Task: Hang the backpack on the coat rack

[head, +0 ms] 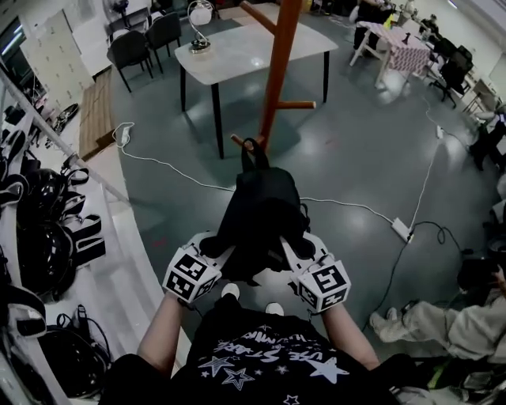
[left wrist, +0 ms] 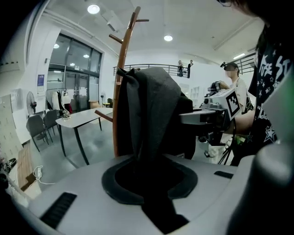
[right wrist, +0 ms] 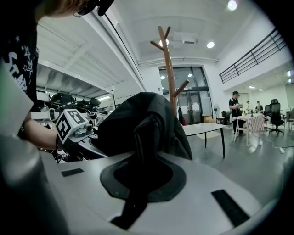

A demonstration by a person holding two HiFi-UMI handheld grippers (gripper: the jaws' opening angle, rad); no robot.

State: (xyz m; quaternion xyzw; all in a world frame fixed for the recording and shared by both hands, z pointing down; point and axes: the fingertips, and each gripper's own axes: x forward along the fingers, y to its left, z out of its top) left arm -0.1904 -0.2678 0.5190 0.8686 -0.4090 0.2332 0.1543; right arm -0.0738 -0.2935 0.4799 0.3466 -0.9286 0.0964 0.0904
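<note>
A black backpack point(head: 261, 210) hangs in front of me, held between both grippers, its top handle point(head: 253, 150) pointing toward the orange wooden coat rack point(head: 281, 71) just beyond. My left gripper point(head: 227, 251) is shut on the backpack's left side and my right gripper point(head: 289, 251) on its right side. In the left gripper view, dark fabric of the backpack point(left wrist: 154, 105) is pinched in the left gripper point(left wrist: 149, 181), with the coat rack point(left wrist: 121, 69) close behind. In the right gripper view, a strap of the backpack point(right wrist: 138, 119) runs into the right gripper point(right wrist: 140, 179); the coat rack point(right wrist: 169, 69) stands behind.
A white table point(head: 253, 51) with a lamp point(head: 199, 24) stands behind the rack, dark chairs point(head: 146, 43) to its left. White cables and a power strip point(head: 401, 229) cross the grey floor. A shelf of black helmets point(head: 39, 229) runs along the left. A seated person's legs point(head: 443, 324) are at the right.
</note>
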